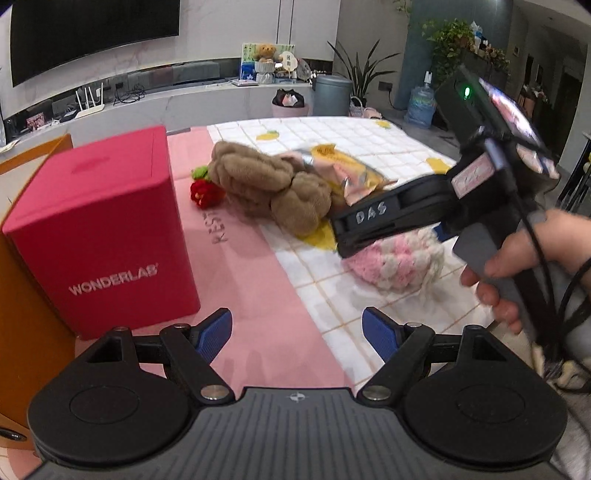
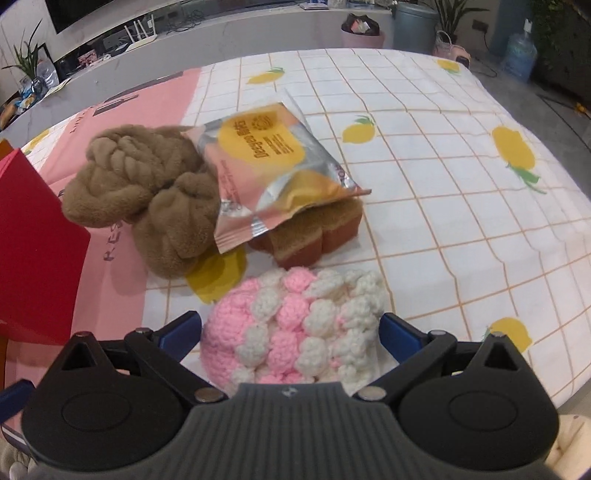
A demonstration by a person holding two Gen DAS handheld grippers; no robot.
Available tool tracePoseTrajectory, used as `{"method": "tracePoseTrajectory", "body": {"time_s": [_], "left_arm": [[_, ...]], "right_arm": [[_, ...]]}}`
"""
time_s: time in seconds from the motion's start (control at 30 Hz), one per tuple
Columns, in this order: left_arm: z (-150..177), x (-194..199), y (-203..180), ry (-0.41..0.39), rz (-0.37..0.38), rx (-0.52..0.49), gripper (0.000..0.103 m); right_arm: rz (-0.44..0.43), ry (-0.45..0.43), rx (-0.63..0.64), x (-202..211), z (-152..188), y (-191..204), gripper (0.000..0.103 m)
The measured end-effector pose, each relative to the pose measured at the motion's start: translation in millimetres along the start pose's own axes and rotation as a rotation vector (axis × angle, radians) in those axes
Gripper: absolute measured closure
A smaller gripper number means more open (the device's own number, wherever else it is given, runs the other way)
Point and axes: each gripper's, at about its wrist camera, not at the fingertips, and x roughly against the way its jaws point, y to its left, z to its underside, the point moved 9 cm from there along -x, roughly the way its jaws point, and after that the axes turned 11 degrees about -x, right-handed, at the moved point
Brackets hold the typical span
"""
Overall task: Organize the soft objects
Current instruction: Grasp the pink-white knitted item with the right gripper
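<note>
Lying between the spread blue fingers of the right gripper, the pink-and-white crochet hat sits on the desk with a finger on either side; whether the pads already touch the yarn is hard to tell, but the jaws stand wide and have not closed on it. In the left wrist view the same hat shows under the right gripper's black body, which a hand holds by its grey grip.

The left gripper is open too and holds nothing, hovering over the pink strip of the cloth just beside a red box marked WONDERLAB.

Beyond the hat lies a brown plush, knotted into lumps, touching a snack packet that leans over a brown sponge. A small red knitted strawberry rests against the plush on the box's side.

The desk is covered by a white checked cloth with yellow lemons and a pink band along its left. Behind it runs a long grey counter with a router and cables, a dark screen on the wall above, a grey bin, a potted plant and a water bottle on the floor.
</note>
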Motion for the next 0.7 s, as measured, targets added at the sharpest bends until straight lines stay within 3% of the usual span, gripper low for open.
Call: {"method": "tracePoseTrajectory", "body": {"time_s": [0.2, 0.33, 0.5, 0.7], "left_arm": [[17, -4, 6, 0.041, -0.030, 0.010, 0.009], [22, 0, 8, 0.058, -0.026, 0.024, 0.009], [19, 5, 6, 0.052, -0.025, 0.031, 0.009], [14, 11, 6, 0.042, -0.024, 0.040, 0.009]], "right_arm": [[0.017, 0.003, 0.029, -8, 3, 1, 0.003], [0.048, -0.050, 0.107, -9, 7, 7, 0.002], [0.070, -0.086, 0.037, -6, 12, 4, 0.002], [0.049, -0.124, 0.056, -3, 17, 3, 0.002]]}}
